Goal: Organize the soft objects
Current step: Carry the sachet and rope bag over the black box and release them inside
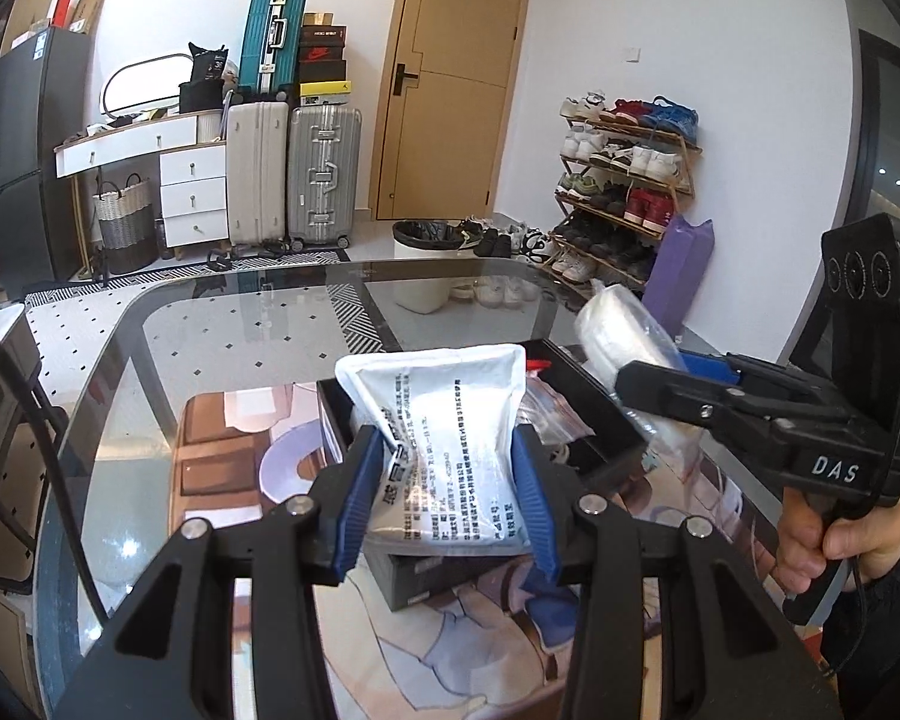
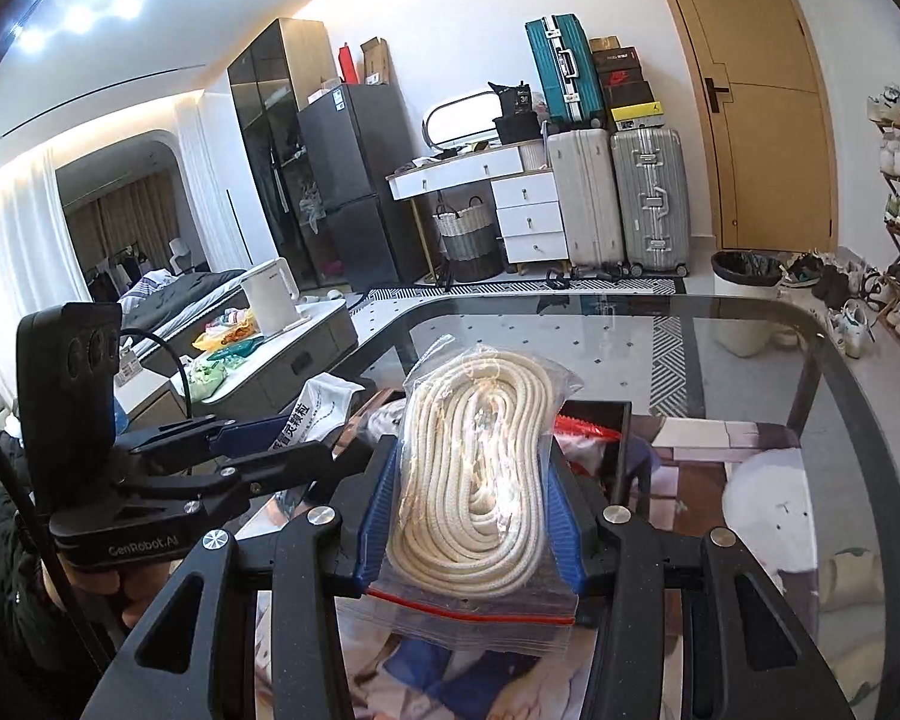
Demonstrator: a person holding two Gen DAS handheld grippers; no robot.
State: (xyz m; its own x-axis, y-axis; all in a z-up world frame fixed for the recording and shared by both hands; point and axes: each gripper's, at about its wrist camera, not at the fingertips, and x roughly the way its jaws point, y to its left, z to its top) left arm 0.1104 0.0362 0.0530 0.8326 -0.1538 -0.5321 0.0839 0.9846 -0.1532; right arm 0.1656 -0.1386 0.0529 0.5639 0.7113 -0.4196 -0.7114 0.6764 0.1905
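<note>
While the left claw (image 1: 444,480) pinches a printed white pouch (image 1: 444,420), the right claw (image 2: 471,510) grips bagged coiled cream rope (image 2: 480,450).

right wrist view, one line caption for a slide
Right gripper clamps a bagged rope coil above the black tray.

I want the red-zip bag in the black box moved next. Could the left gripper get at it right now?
Probably not as things stand. The left gripper is shut on the white pouch, which hangs over the black box and screens the red-zip bag. It would have to set the pouch down first.
</note>
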